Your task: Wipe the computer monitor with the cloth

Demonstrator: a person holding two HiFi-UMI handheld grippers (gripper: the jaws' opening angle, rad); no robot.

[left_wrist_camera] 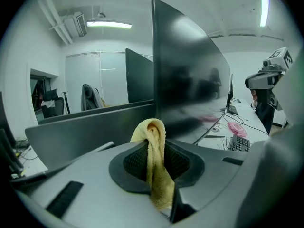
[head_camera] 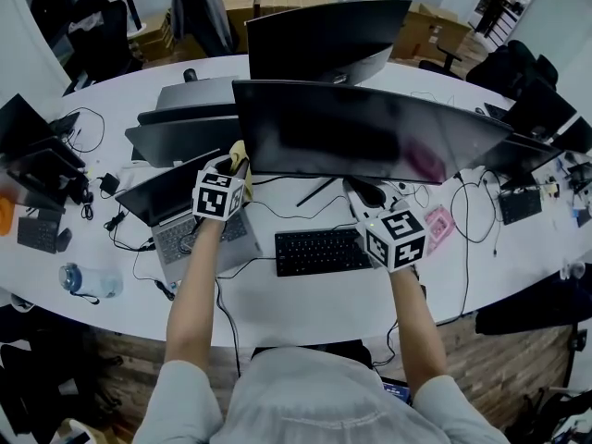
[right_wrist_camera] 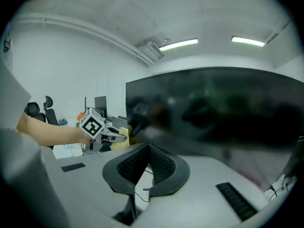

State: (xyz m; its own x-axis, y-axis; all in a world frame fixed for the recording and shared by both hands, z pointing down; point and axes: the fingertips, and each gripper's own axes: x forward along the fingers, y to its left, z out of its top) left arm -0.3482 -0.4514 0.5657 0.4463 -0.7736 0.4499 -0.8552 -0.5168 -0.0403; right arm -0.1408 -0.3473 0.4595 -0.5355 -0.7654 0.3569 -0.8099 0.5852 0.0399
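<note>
Evidently wiping is starting: left tongs [left_wrist_camera: 153, 148] clamp the cloth [left_wrist_camera: 159, 186], the monitor [left_wrist_camera: 190, 75] edge just ahead; right tongs [right_wrist_camera: 148, 151] are together, empty. Next, press and sweep rightward.

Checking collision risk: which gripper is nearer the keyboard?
Right. The right gripper hangs by the keyboard's right end; the left gripper, holding the cloth, is over the laptop.

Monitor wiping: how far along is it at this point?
Done: the cloth is picked up and clamped in the left tool. In hand: that tool holds it at the monitor's lower left edge; whether it touches the screen is unclear. Left: the wipe itself, with nearly the whole screen width lying to the cloth's right. The right tool is shut and empty, low in front of the screen.
</note>
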